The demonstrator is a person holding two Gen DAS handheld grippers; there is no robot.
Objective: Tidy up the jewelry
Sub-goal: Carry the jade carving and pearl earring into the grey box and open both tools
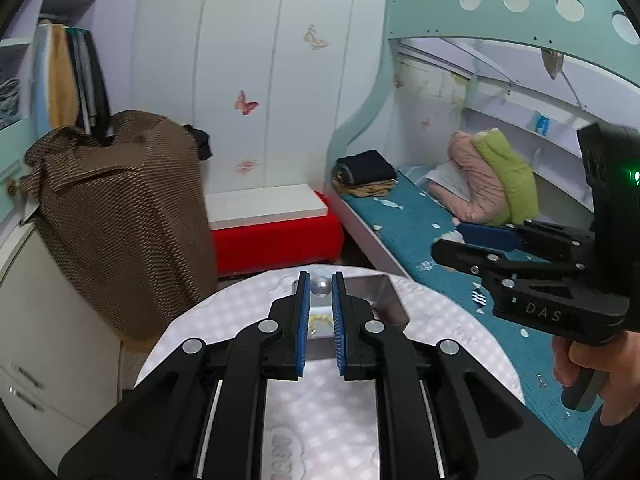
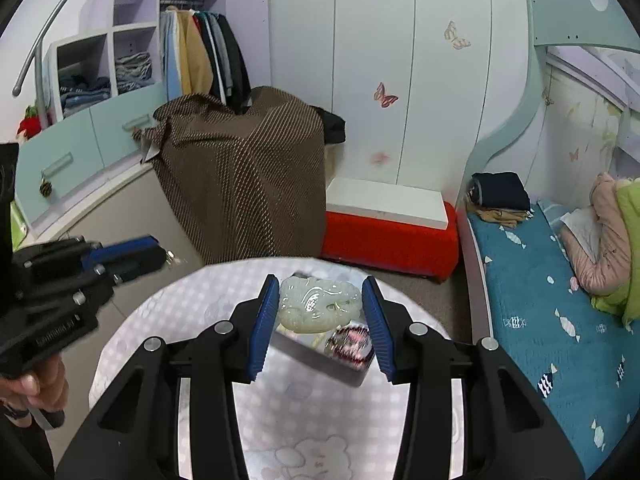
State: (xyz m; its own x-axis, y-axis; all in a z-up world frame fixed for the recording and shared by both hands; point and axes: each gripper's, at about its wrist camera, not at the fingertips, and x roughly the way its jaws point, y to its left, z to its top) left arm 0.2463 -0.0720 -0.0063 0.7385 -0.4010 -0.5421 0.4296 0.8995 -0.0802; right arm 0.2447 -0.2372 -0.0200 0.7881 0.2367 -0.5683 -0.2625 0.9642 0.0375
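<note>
Jade pendant [image 2: 318,304] – between right claw [image 2: 322,318] pads

Glossy jade pendant [image 2: 318,305]; shiny metal tin [image 2: 320,356]

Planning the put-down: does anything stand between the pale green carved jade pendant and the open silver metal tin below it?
Nothing visible does. The pendant, held in the right gripper, hangs over the tin; the left gripper is off to the side.

Tin box [image 2: 320,354] on round table [image 2: 160,320]
</note>
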